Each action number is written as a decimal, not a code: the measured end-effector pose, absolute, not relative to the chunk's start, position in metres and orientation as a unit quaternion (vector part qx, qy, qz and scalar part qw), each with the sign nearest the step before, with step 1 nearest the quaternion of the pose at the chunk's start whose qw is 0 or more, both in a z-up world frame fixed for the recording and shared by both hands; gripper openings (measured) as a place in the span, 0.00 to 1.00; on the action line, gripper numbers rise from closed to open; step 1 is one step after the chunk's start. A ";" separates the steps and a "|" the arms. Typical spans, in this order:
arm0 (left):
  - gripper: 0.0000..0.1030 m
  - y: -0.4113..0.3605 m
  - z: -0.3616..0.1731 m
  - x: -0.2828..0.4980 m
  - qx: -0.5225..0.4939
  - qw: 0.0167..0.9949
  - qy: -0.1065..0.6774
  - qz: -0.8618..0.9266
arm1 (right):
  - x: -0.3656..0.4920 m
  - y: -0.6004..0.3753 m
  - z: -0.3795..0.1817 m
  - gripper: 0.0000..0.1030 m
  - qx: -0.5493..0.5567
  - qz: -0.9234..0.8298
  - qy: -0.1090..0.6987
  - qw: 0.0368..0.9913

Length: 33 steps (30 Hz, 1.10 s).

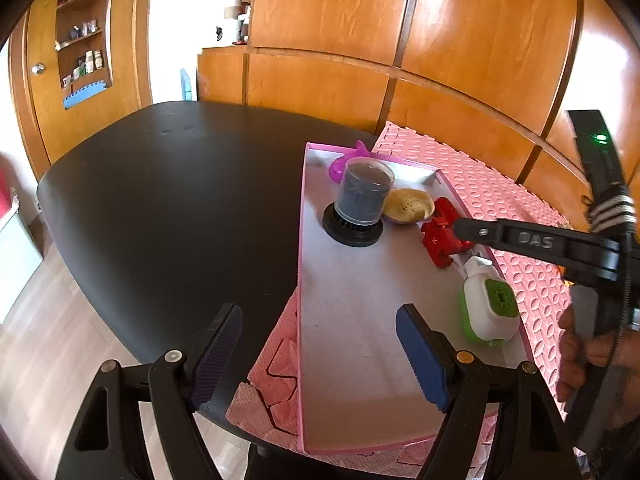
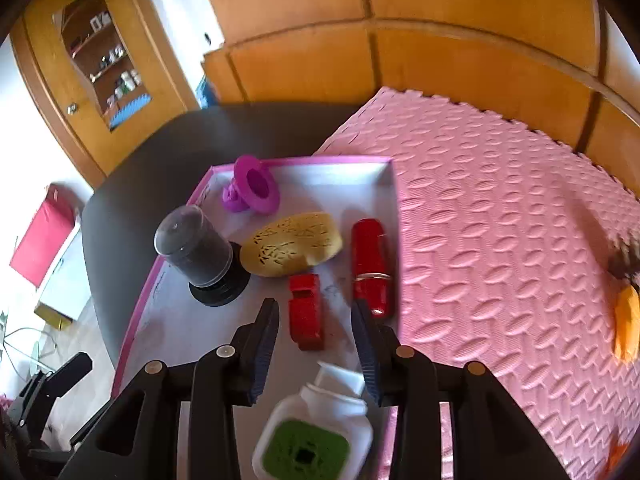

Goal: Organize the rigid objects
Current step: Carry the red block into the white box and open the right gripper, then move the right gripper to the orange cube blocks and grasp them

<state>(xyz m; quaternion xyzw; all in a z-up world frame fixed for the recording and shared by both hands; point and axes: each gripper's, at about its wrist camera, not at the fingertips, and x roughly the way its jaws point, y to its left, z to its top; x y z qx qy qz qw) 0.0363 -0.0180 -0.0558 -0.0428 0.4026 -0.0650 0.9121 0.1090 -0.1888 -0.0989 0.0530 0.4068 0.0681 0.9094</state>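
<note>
A pink-rimmed white tray (image 1: pixel 360 320) (image 2: pixel 360 170) lies on a pink foam mat (image 2: pixel 500 220). In it are a dark cylinder under a clear cover (image 1: pixel 362 200) (image 2: pixel 196 246), a yellow perforated oval (image 2: pixel 292 244), a magenta piece (image 2: pixel 252 190), a red cylinder (image 2: pixel 372 264), a small red block (image 2: pixel 306 312) and a white-and-green bottle (image 1: pixel 488 304) (image 2: pixel 316 432). My right gripper (image 2: pixel 316 312) is open over the tray, the red block lying between its fingers with gaps on both sides. My left gripper (image 1: pixel 318 320) hangs open and holds nothing, above the tray's near left edge.
The mat covers the right part of a black table (image 1: pixel 180 180); its left part is bare. An orange object (image 2: pixel 626 328) lies on the mat at far right. Wooden cabinets stand behind. A hand (image 1: pixel 580 340) holds the right gripper's handle.
</note>
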 end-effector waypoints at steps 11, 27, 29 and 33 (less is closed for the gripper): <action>0.77 -0.029 -0.052 0.030 -0.027 0.913 0.399 -0.076 | 0.059 -0.250 -0.084 0.36 0.085 0.007 0.374 0.923; 0.77 -0.046 -0.049 0.027 -0.014 0.915 0.393 -0.093 | -0.036 -0.412 -0.085 0.36 0.166 -0.174 0.361 0.901; 0.77 -0.049 -0.048 0.028 -0.011 0.915 0.393 -0.095 | -0.049 -0.433 -0.086 0.36 0.183 -0.197 0.364 0.892; 0.77 -0.057 -0.045 0.028 -0.007 0.916 0.389 -0.102 | -0.072 -0.463 -0.089 0.40 0.204 -0.219 0.372 0.879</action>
